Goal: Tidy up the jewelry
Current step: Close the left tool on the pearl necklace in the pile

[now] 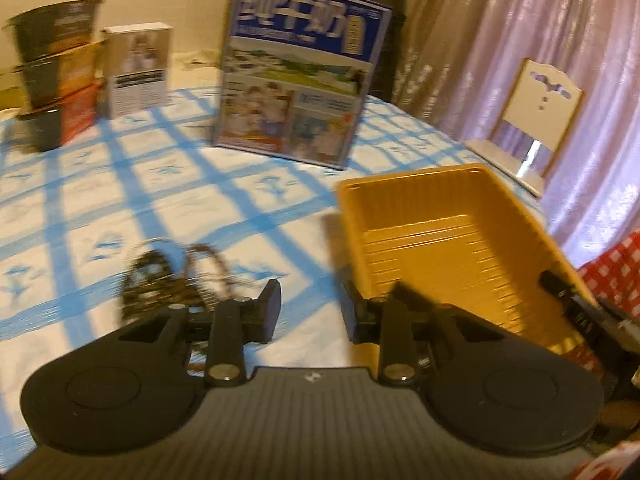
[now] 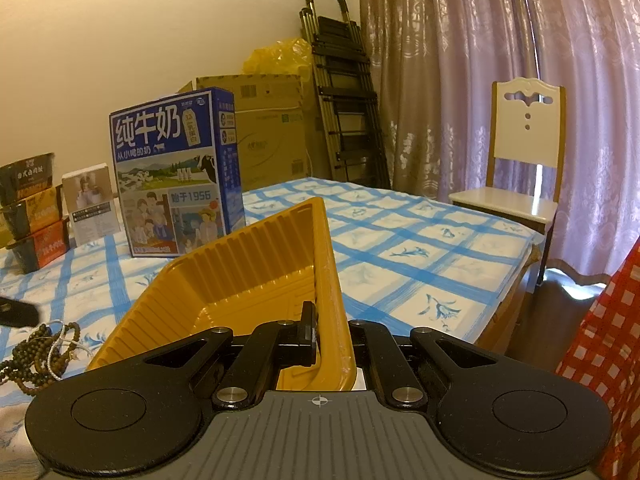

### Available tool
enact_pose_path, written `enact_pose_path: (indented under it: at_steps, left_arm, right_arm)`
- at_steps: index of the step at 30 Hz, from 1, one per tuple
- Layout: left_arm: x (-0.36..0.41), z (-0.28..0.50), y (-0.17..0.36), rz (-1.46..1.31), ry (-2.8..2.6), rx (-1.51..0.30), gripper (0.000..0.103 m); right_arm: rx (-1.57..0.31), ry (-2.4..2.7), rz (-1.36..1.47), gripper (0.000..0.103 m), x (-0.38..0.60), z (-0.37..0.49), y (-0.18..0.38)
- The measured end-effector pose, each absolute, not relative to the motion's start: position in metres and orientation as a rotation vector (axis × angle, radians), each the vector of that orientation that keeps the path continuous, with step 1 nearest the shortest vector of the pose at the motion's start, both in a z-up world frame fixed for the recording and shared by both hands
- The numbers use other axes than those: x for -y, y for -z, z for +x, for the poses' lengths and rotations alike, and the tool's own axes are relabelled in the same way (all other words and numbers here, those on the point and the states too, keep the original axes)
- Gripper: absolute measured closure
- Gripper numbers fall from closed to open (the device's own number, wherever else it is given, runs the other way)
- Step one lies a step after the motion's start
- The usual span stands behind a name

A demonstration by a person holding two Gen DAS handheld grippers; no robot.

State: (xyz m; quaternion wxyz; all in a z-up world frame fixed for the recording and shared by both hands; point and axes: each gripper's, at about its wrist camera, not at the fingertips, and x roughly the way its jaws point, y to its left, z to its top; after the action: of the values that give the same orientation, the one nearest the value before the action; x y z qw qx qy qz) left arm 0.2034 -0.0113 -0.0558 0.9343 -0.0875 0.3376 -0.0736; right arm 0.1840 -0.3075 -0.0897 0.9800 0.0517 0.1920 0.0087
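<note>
One yellow tray. One blue milk carton box, one small white box. Three stacked instant-noodle bowls. One tangle of jewelry (separate strands too knotted to count: dark beads plus at least one silvery chain). One white chair, one folded stepladder, one cardboard carton. Two hand-held grippers.

A plain cream wall closes the far side of the room. On the right hang long lilac curtains with a pale floral pattern, and daylight shows through a gap in them. A white chair with a wooden frame stands before the curtains, at the table's far right corner. A folded black stepladder leans in the far corner beside a large cardboard box. Warm, yellowish light fills the room.
</note>
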Motion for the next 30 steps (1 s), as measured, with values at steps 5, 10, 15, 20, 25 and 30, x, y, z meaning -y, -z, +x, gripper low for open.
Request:
enact_pose_path:
  at_steps: [5,10,15,20,25,30]
  left_arm:
    - [-0.018,0.186,0.063,-0.182,0.087,-0.719,0.074]
    - [-0.037,0.17,0.073,-0.184,0.042,-0.748,0.074]
    - [-0.046,0.16,0.081,-0.184,0.016,-0.77,0.074]
    - [-0.049,0.159,0.083,-0.172,0.002,-0.775,0.074]
    - [-0.049,0.161,0.084,-0.16,-0.002,-0.773,0.074]
    - [-0.049,0.163,0.087,-0.13,-0.01,-0.768,0.074]
  right_arm:
    - [-0.386,-0.021,0.099,0.099,0.308,0.184,0.089]
    - [-0.386,-0.021,0.094,0.099,0.31,0.184,0.09]
    - [-0.387,-0.02,0.087,0.099,0.31,0.183,0.09]
    - [-0.388,-0.019,0.088,0.099,0.31,0.183,0.09]
    - [-0.388,-0.02,0.087,0.099,0.31,0.183,0.091]
    - [-0.389,-0.019,0.086,0.099,0.309,0.183,0.091]
